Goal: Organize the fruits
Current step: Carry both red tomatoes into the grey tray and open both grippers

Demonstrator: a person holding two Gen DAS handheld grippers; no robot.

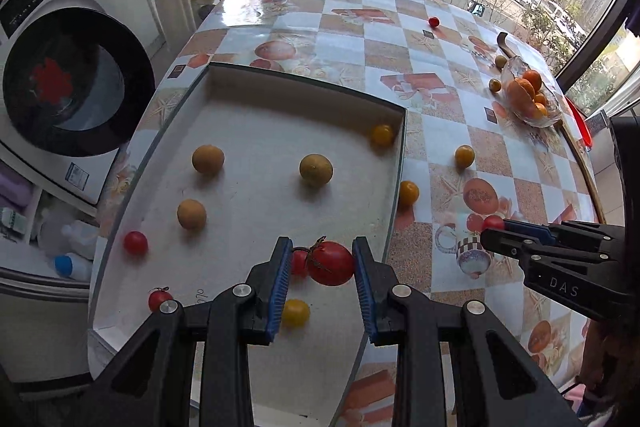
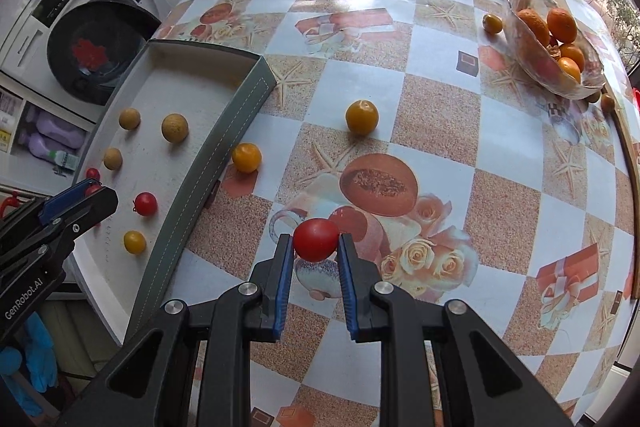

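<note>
Left gripper [image 1: 322, 263] is angled down over the near end of the tray [image 1: 400, 163], jaws around a big red tomato [image 1: 331, 263]; right pad touches it, a sliver of gap shows at the left pad, so grip can't be confirmed. The tomato's green stem [image 1: 316, 247] points up-left, toward the left pad; the body is roundish with no clear long axis. Right gripper [image 2: 311, 245] reaches in low over the tablecloth [image 2: 440, 155], right of the tray, both blue pads pressed on a small red cherry tomato [image 2: 315, 239], which sits at the fingertips just above the printed cup; round, no stem visible. In the tray: three brownish fruits [image 1: 208, 159], small red tomatoes [image 1: 135, 242] and a yellow one [image 1: 295, 313]. Yellow fruits [image 2: 361, 117] lie loose on the cloth, one [image 2: 247, 157] just beside the tray wall. Glass bowl [image 2: 576, 87] of oranges at far right.
</note>
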